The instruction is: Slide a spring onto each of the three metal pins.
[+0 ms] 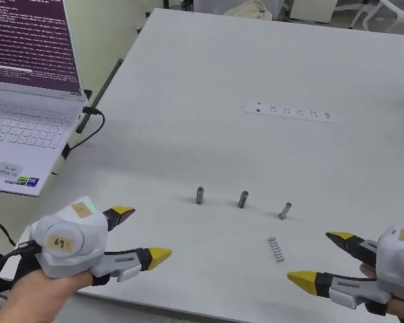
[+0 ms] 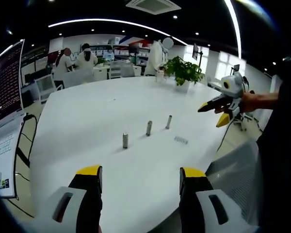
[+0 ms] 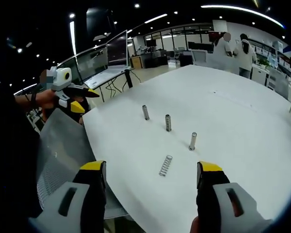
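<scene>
1 loose spring (image 1: pixel 275 249) lying flat, left gripper (image 1: pixel 143 233), right gripper (image 1: pixel 317 256) (jaws apart, empty)

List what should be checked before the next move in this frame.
1. Is the left gripper open and empty? Ok.
2. Is the right gripper open and empty? Ok.
3. Is the loose spring lying flat on the table, apart from the pins and nearest the right gripper? Ok.
4. Do the left pin and middle pin already carry springs? Ok, both look coiled.
5. Is the right pin bare? Ok, its shaft looks smooth.
6. Does the right pin stand fully upright? Cannot tell, since it seems to lean a little in the head view.
</scene>
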`<state>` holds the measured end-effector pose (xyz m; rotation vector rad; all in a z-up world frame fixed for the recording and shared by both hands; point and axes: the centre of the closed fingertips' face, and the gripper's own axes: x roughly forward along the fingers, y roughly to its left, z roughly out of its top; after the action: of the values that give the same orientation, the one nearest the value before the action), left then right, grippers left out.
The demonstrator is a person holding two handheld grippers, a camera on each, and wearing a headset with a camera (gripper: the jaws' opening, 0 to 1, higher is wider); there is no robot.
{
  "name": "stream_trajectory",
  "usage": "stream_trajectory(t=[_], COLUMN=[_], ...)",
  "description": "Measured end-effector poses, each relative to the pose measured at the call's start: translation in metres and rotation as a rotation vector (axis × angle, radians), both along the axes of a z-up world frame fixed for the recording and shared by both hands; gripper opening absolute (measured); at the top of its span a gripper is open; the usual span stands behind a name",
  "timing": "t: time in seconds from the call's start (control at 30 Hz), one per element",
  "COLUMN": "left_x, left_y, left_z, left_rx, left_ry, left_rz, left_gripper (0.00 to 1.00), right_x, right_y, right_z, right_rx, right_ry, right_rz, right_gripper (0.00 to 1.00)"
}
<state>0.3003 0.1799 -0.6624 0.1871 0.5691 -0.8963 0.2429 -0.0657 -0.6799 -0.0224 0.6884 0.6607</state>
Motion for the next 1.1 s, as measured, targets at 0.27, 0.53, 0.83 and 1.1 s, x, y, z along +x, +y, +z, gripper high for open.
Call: stream_trajectory(t=[0.27, 0.53, 0.83, 1.1], left_x=[-0.001, 0.003, 0.005, 0.005], left_y=[-0.032, -0.062, -0.098, -0.122], left_z=[0.002, 0.006, 0.007, 0.002], left_rx=[0.010, 0.022, 0.058, 0.072], left_ry=[-0.007, -0.027, -0.058, -0.065], left_rz=[-0.101, -0.201, -0.341, -0.428], left_gripper=[0.60, 0.60, 0.59, 0.58], right_x=[-0.002, -0.002, -0.007, -0.010], right_y=[-0.001, -0.001, 0.000, -0.005], right_z=[0.003, 0.004, 0.001, 0.005], right_rx=[0.000, -0.005, -0.023, -0.013], right_ry=[-0.005, -0.009, 0.000, -0.007], right_rz=[-0.012, -0.014, -0.005, -0.029], right_gripper=[0.75, 0.75, 0.74, 0.72])
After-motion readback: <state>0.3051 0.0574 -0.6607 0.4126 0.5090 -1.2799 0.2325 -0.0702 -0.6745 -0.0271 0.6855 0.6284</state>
